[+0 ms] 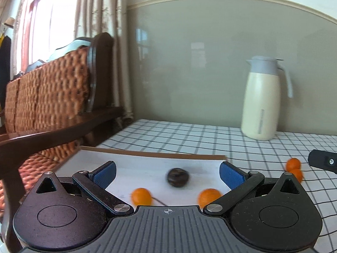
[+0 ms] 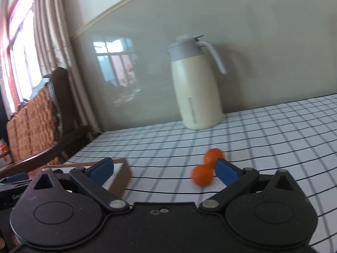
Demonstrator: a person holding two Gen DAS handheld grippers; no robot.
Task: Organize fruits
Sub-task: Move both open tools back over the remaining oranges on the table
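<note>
- Your dark fruit [image 1: 178, 177] in the tray [image 1: 147, 164] is motion-blurred; its kind cannot be told.
- Your left gripper's body hides the lower part of two oranges [image 1: 141, 196].
- Your right gripper's blue pad [image 2: 226, 171] overlaps the orange pair [image 2: 207, 168] on the counter [image 2: 273, 130]; contact cannot be told.

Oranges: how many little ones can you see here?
4. Two lie in the tray, one at its near left and one at its near right. Two sit touching on the checked cloth, right of the tray. Others may be hidden.

Glossy grey-green wall [image 1: 210, 52], curtained sunlit window [image 1: 42, 21], dark wooden wicker-backed bench [image 1: 52, 94].
</note>
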